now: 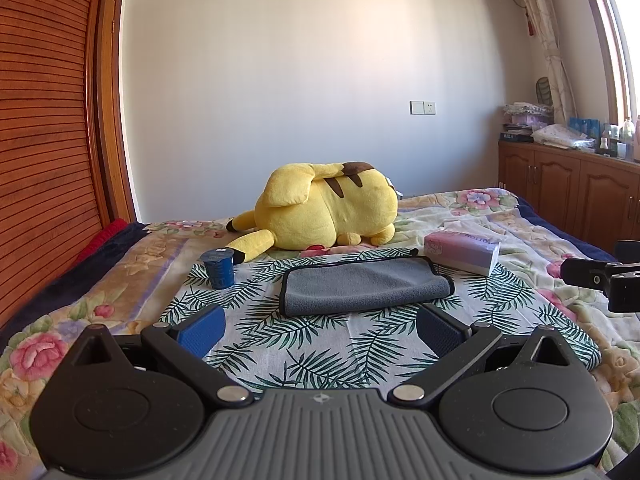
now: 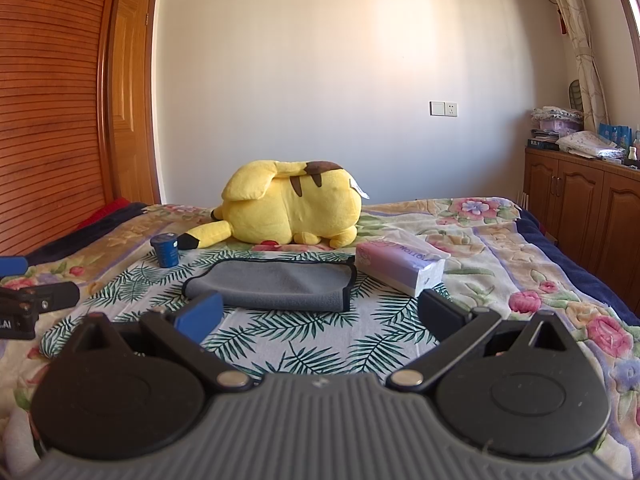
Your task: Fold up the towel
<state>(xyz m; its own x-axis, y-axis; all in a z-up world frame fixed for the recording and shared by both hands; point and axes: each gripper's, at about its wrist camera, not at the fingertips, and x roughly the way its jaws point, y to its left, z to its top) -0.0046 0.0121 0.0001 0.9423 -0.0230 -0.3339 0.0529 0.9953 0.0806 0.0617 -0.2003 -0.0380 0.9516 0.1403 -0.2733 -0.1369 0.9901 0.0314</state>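
- While lying folded on the leaf-print cloth (image 1: 320, 344), gray towel (image 1: 366, 286) sits flat in the middle of the bed (image 1: 60, 320), touched by no gripper.
- Left gripper (image 1: 320, 326): jaws wide apart, holding nothing, just short of the towel's near edge.
- Right gripper (image 2: 320, 318): jaws wide apart too, holding nothing, near the towel's front edge.
- Behind the towel, a yellow plush toy (image 1: 324, 208).
- To its left, a small blue cup (image 1: 218, 268), standing up.
- To its right, a pink tissue box (image 1: 464, 250).
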